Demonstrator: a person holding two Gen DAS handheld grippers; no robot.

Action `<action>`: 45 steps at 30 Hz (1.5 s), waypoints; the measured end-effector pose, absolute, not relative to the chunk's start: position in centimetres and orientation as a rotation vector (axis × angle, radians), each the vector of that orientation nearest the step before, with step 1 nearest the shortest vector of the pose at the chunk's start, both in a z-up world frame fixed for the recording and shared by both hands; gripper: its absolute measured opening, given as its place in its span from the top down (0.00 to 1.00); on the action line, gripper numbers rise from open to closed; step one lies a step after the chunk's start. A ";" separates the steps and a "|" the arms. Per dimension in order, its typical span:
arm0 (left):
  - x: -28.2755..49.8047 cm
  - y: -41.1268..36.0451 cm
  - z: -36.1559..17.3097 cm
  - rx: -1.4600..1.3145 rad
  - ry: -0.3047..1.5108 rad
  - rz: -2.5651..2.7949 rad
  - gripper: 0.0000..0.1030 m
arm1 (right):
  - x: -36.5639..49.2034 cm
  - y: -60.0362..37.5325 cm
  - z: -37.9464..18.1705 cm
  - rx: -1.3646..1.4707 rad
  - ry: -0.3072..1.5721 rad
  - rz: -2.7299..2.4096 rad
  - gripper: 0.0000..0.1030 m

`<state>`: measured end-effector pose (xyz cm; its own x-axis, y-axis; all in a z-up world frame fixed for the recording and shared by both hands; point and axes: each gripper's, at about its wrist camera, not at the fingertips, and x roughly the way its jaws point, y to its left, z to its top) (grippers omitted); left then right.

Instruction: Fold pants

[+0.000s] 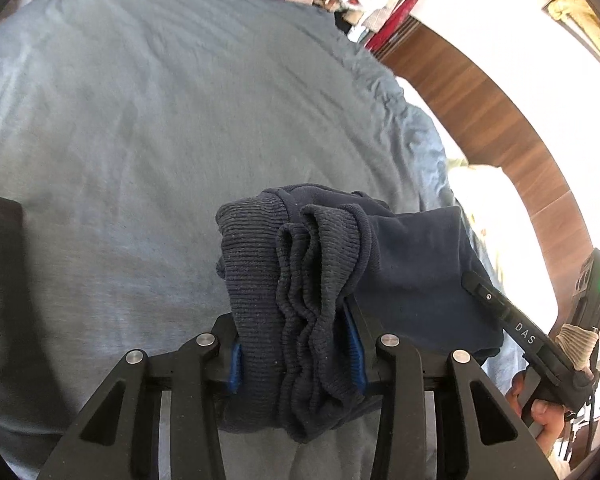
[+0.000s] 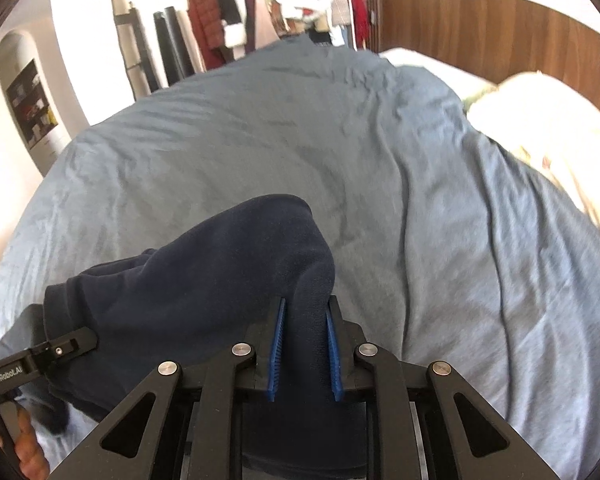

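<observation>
Fabric fills the gap between both sets of tongs, so the fingertips themselves are hidden. The left gripper (image 1: 298,344) is clamped on a bunched stack of ribbed cuffs (image 1: 296,280) belonging to navy sweatpants (image 1: 412,280); only its blue pads (image 1: 355,354) peek out on either side. The right gripper (image 2: 305,346) is clamped on a smooth fold of the same sweatpants (image 2: 220,280), which arch up ahead of it and sag away to its left, toward the other tool. How many layers each holds is hard to make out.

Beyond both tongs lies a wide stretch of wrinkled grey-blue duvet (image 2: 260,140), open and flat. To the right of the right gripper, the duvet edge meets a pale pillow (image 2: 548,120) and a wooden headboard (image 2: 480,24). Far ahead hangs a rack of clothes (image 2: 236,8), well apart from the sweatpants. The lower rim of each view is cut off by the black gripper frame.
</observation>
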<state>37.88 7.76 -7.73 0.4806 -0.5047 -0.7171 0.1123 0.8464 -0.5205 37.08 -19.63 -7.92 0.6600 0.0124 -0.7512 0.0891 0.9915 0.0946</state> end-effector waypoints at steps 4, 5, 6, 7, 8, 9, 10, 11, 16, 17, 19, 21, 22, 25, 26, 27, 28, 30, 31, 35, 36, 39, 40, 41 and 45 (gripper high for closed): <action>36.3 10.0 -5.6 -0.438 0.957 -0.360 0.62 | 36.3 -18.1 -5.5 0.104 0.811 -0.007 0.81; 35.8 10.6 -5.1 -0.440 0.947 -0.352 0.62 | 36.2 -17.5 -4.9 0.095 0.801 0.005 0.81; 35.2 11.4 -4.6 -0.438 0.935 -0.341 0.62 | 36.0 -16.9 -4.5 0.089 0.792 0.016 0.81; 34.8 12.1 -4.1 -0.437 0.925 -0.330 0.62 | 35.8 -16.3 -4.0 0.083 0.784 0.027 0.81; 34.3 12.9 -3.7 -0.437 0.915 -0.318 0.62 | 35.6 -15.6 -3.5 0.079 0.776 0.042 0.81; 33.7 13.9 -3.1 -0.437 0.902 -0.301 0.62 | 35.5 -14.8 -3.0 0.075 0.769 0.057 0.81; 33.4 14.5 -2.8 -0.438 0.895 -0.291 0.62 | 35.3 -14.1 -2.7 0.071 0.765 0.066 0.81; 32.9 15.4 -2.5 -0.437 0.886 -0.277 0.62 | 35.1 -13.1 -2.3 0.067 0.756 0.085 0.81; 30.6 20.4 -0.9 -0.430 0.853 -0.201 0.62 | 35.0 -8.4 -1.3 0.054 0.739 0.169 0.81; 30.1 21.5 -0.7 -0.427 0.850 -0.186 0.62 | 35.1 -7.6 -1.2 0.054 0.737 0.185 0.81; 29.2 23.8 -0.4 -0.426 0.843 -0.154 0.62 | 35.0 -5.2 -1.2 0.052 0.734 0.225 0.81; 28.5 26.2 -0.2 -0.414 0.839 -0.118 0.62 | 35.1 -3.0 -1.2 0.052 0.734 0.260 0.81; 28.2 27.2 -0.2 -0.409 0.838 -0.103 0.62 | 35.2 -2.1 -1.2 0.053 0.734 0.274 0.81; 27.4 30.2 -0.4 -0.398 0.843 -0.061 0.62 | 35.3 1.6 -1.7 0.048 0.740 0.331 0.81; 27.2 31.4 -0.6 -0.397 0.846 -0.046 0.62 | 35.2 2.6 -1.9 0.042 0.740 0.345 0.81; 27.1 32.0 -0.7 -0.395 0.849 -0.039 0.62 | 35.3 3.3 -2.1 0.038 0.743 0.355 0.81; 27.0 32.7 -0.9 -0.396 0.852 -0.032 0.62 | 35.4 4.2 -2.3 0.037 0.748 0.366 0.81; 26.6 34.5 -1.5 -0.401 0.866 -0.021 0.62 | 35.5 6.0 -2.9 0.037 0.758 0.385 0.81; 26.6 34.9 -1.8 -0.403 0.871 -0.018 0.62 | 35.6 6.6 -3.1 0.037 0.762 0.390 0.81; 26.3 37.5 -3.4 -0.422 0.892 -0.008 0.62 | 36.1 8.7 -4.3 0.031 0.776 0.410 0.81; 26.5 38.0 -4.0 -0.429 0.900 -0.006 0.62 | 36.2 9.1 -4.6 0.030 0.781 0.412 0.81; 26.8 39.3 -5.4 -0.434 0.922 -0.002 0.62 | 35.9 10.5 -5.8 0.034 0.792 0.412 0.81; 26.9 39.6 -5.7 -0.433 0.929 -0.001 0.62 | 35.7 10.9 -6.1 0.031 0.797 0.411 0.81; 27.0 39.9 -6.2 -0.430 0.938 -0.003 0.62 | 35.7 11.2 -6.6 0.031 0.805 0.410 0.81; 27.4 40.5 -7.8 -0.411 0.985 -0.016 0.62 | 35.7 12.1 -8.3 0.028 0.840 0.405 0.81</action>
